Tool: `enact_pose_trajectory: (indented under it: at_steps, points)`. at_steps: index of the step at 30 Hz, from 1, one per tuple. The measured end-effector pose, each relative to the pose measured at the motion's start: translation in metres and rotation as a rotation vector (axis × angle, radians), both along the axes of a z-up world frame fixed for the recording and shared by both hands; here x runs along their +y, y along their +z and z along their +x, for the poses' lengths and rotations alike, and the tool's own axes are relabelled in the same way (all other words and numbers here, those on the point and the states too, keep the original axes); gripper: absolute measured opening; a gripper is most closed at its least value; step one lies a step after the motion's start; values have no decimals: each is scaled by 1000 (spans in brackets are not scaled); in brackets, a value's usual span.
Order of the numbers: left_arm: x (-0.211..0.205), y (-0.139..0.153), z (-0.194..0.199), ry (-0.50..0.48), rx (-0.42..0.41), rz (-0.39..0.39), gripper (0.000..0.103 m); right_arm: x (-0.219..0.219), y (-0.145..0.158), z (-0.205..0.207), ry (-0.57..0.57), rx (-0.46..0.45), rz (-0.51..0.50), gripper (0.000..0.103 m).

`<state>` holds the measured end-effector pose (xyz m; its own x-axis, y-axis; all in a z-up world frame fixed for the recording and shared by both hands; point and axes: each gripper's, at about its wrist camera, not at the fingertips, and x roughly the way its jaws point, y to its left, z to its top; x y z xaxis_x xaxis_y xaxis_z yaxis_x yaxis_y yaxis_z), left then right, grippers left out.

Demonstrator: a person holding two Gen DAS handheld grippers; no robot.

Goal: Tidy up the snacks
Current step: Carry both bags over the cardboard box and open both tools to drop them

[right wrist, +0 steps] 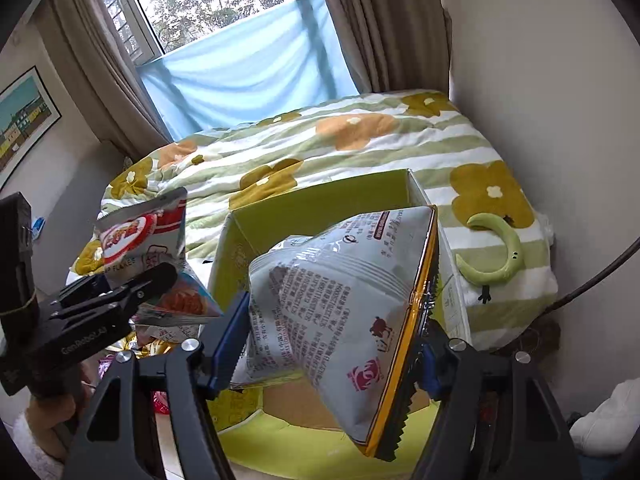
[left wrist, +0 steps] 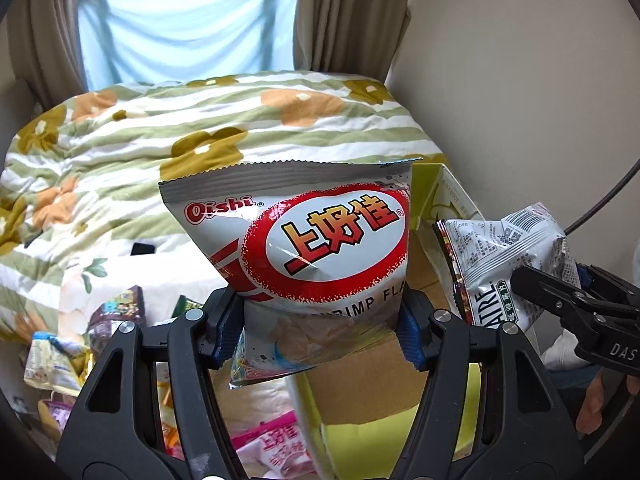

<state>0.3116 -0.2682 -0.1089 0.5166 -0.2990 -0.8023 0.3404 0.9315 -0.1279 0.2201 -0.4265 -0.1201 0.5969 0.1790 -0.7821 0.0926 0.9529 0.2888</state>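
My left gripper [left wrist: 320, 320] is shut on a silver and red Oishi shrimp flakes bag [left wrist: 312, 236], held upright above the left edge of an open yellow-green cardboard box [left wrist: 436, 188]. My right gripper [right wrist: 332, 340] is shut on a grey snack bag with small print and a yellow edge [right wrist: 344, 300], held over the box [right wrist: 304, 208]. The right gripper with its grey bag [left wrist: 504, 256] shows at the right of the left wrist view. The left gripper [right wrist: 120, 292] with the Oishi bag [right wrist: 140, 240] shows at the left of the right wrist view.
Loose snack packets [left wrist: 112, 320] lie on the bed at the lower left. A floral green-striped quilt [right wrist: 360, 140] covers the bed behind the box. A green crescent toy [right wrist: 500, 256] lies to the right of the box. A wall and a cable [right wrist: 600, 276] are at the right.
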Motion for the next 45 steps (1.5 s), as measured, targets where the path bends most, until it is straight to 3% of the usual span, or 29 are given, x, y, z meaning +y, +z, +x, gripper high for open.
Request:
enact_pose_trajectory:
  at_steps: [5, 10, 11, 12, 14, 31, 39, 40, 43, 45]
  points:
    - [-46, -40, 34, -16, 81, 46, 60, -22, -13, 20, 28, 21, -53, 67]
    - [-66, -72, 56, -47, 123, 84, 64, -35, -26, 30, 37, 33, -65, 67]
    - [-70, -75, 56, -54, 121, 91, 72, -38, -28, 30, 33, 40, -61, 67]
    - [-72, -77, 58, -55, 113, 106, 89, -40, -28, 31, 26, 42, -56, 67]
    - [-74, -76, 58, -63, 80, 131, 102, -46, -30, 32, 12, 46, -50, 67]
    - [-23, -45, 13, -13, 60, 154, 102, -41, -24, 52, 40, 35, -125, 67]
    - [-6, -49, 8, 32, 86, 135, 102, -27, -47, 85, 93, 63, -216, 69]
    - [-5, -49, 7, 38, 85, 141, 102, -27, -51, 88, 91, 65, -222, 72]
    - [-7, -50, 8, 47, 87, 149, 102, -28, -60, 95, 100, 81, -217, 101]
    - [-8, -50, 5, 49, 86, 155, 102, -28, -61, 93, 99, 79, -221, 101]
